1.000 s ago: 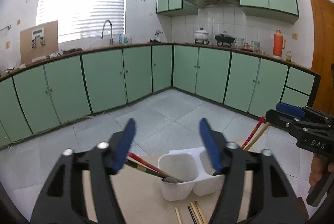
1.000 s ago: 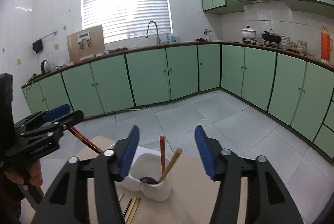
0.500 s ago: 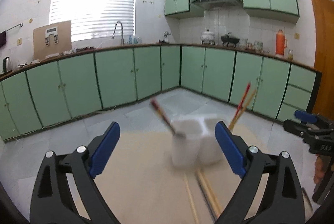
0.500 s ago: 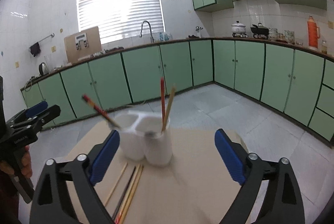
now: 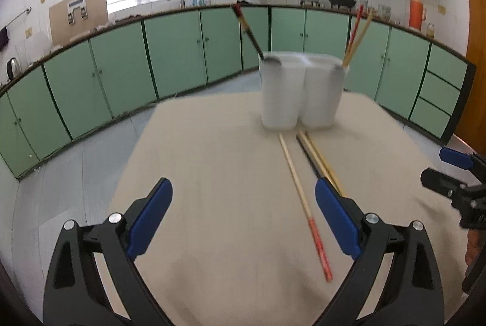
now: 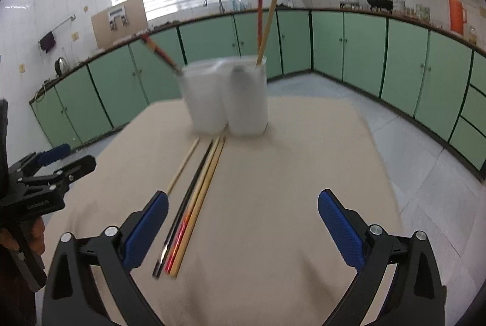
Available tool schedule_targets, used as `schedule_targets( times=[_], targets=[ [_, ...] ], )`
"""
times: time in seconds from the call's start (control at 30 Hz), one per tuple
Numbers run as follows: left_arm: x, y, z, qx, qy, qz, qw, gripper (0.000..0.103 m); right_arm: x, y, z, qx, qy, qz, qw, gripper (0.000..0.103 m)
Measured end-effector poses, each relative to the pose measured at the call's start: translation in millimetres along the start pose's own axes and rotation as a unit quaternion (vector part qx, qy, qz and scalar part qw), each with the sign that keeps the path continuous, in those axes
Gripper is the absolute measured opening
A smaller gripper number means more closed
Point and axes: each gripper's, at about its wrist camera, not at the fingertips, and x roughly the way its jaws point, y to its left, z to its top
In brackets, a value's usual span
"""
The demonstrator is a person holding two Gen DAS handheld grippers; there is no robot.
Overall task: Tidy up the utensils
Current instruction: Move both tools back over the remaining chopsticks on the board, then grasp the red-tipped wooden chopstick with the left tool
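Note:
A white two-compartment utensil holder point(image 5: 302, 90) point(image 6: 226, 98) stands at the far side of a beige table. Its left compartment holds a dark spoon with a red handle point(image 5: 247, 31) point(image 6: 159, 52). Its right compartment holds two upright chopsticks point(image 5: 357, 34) point(image 6: 264, 28). Several loose chopsticks point(image 5: 303, 198) point(image 6: 194, 198) lie on the table in front of the holder. My left gripper point(image 5: 243, 216) is open and empty, low over the near table. My right gripper point(image 6: 243, 225) is open and empty too, to the right of the loose chopsticks.
The beige table top point(image 5: 212, 174) point(image 6: 288, 174) ends just behind the holder. The right gripper shows at the left wrist view's right edge point(image 5: 455, 174); the left gripper shows at the right wrist view's left edge point(image 6: 39, 180). Green cabinets point(image 5: 170, 52) line the walls.
Both grippers have pulled back from above the holder and dropped low toward the near table. Their jaws have opened wider. The loose chopsticks now lie in full view.

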Motion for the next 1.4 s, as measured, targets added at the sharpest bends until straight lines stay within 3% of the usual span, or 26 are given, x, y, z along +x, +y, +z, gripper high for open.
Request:
schedule_targets(
  times=[0.33,0.67,0.77,0.93,1.13,1.2,1.27,1.4],
  targets=[
    [11,-29,-43,0.032,0.059,-0.021,0.9975,0.092,-1,6,-34,0.013,0.027,0.001,1.000,0.092],
    [21,-48,-55,0.037,0.090,-0.029,0.9948,0.091,-5,-2,-39,0.033,0.033,0.000,0.999,0.075],
    [27,-52,-60,0.034,0.107,-0.036,0.9930,0.072,-5,-3,-41,0.036,0.036,0.000,0.999,0.073],
    [29,-53,-64,0.024,0.111,-0.044,0.9925,0.066,-6,-4,-40,0.039,0.033,0.001,0.999,0.073],
    [27,-57,-64,0.017,0.105,-0.047,0.9932,0.041,-1,2,-44,0.036,0.041,0.008,0.998,0.071],
    [25,-58,-64,0.019,0.100,-0.047,0.9937,0.019,1,4,-45,0.034,0.044,0.012,0.998,0.070],
    [26,-57,-64,0.016,0.099,-0.054,0.9935,0.005,2,7,-46,0.031,0.046,0.015,0.998,0.068],
    [24,-52,-63,0.009,0.098,-0.058,0.9934,0.005,5,17,-50,0.016,0.057,0.027,0.998,0.058]
  ],
)
